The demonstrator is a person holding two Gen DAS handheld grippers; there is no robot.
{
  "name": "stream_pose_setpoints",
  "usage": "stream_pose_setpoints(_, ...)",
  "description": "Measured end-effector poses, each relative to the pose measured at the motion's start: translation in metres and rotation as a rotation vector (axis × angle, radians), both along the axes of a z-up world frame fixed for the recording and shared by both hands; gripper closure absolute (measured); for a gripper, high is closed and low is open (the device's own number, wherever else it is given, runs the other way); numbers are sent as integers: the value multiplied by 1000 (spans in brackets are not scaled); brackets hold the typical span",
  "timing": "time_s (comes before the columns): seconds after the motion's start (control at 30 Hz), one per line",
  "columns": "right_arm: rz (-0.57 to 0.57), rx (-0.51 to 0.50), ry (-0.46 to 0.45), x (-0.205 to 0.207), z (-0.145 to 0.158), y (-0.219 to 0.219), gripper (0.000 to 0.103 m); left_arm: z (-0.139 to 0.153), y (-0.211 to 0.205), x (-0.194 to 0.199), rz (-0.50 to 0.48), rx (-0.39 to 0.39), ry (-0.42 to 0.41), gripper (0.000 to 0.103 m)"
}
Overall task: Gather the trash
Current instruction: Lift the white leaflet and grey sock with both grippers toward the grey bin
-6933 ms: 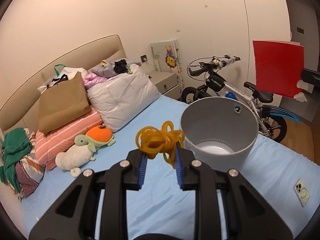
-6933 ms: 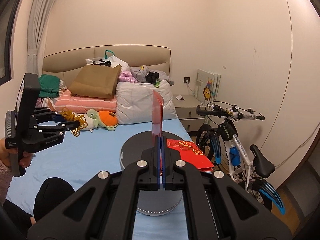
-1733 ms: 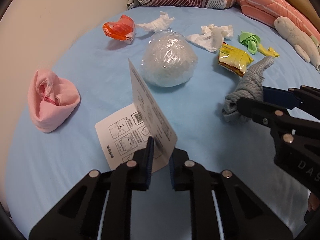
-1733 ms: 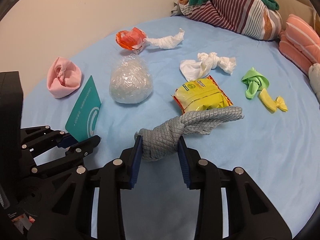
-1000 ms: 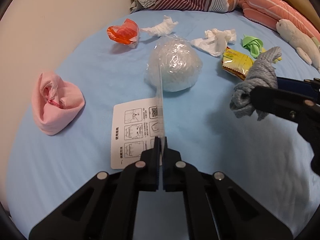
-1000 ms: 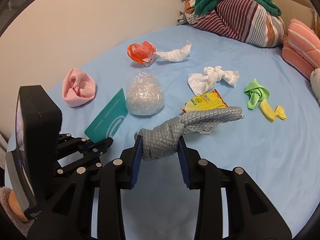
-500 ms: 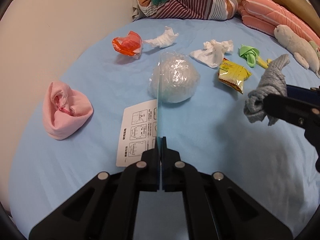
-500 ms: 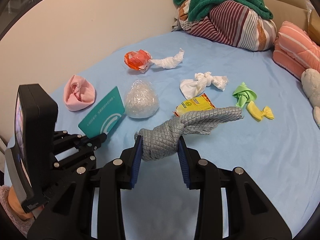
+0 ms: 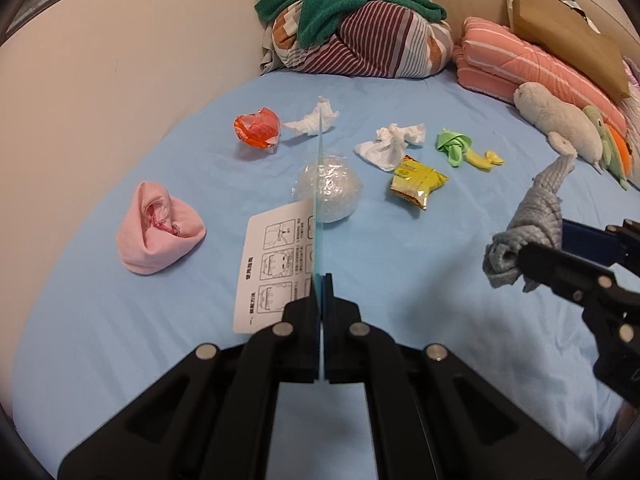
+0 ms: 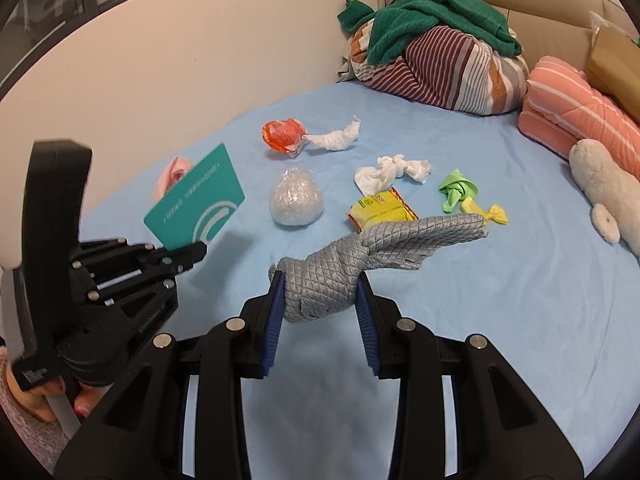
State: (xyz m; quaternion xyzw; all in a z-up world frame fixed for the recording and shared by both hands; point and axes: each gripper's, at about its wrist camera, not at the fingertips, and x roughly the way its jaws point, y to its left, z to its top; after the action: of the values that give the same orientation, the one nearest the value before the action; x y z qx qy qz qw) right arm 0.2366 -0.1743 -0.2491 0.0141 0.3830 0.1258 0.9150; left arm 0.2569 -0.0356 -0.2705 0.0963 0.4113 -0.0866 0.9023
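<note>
1. My left gripper [image 9: 321, 280] is pinched tight on a thin card [image 9: 280, 256], edge-on to its own camera; only the right wrist view shows the teal face [image 10: 196, 204].
2. My right gripper [image 10: 320, 300] stands partly open, pads clamping a knotted grey cloth [image 10: 360, 256] lifted off the bed [image 10: 520, 300].
3. The card hides part of the pink bundle [image 10: 172, 174] near the bed's wall-side edge.
4. Mid-bed lie a clear plastic ball [image 10: 296, 198], yellow snack packet [image 10: 380, 208], white tissues [image 10: 392, 174] and orange wrapper [image 10: 282, 134], well apart.
5. The sheet nearest me is bare.
</note>
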Motion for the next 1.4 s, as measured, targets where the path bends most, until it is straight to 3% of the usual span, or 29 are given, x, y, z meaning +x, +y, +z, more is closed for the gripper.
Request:
stream_pose_setpoints(0.43, -93, -53, -60, -107, 52, -39, 70, 60, -29, -88, -116, -4, -65, 102)
stream_pose_setpoints(0.73, -200, -72, -114, -191, 99, -81, 70, 108, -69, -163, -255, -10, -123, 102)
stream_pose_setpoints(1.0, -373, -89, -147, -270, 137, -140, 70, 146, -125, -227, -454, -55, -152, 102)
stream_pose_setpoints(1.4, -685, -171, -134, -398, 159, -225, 70, 181, -224, -296, -776, -103, -174, 102)
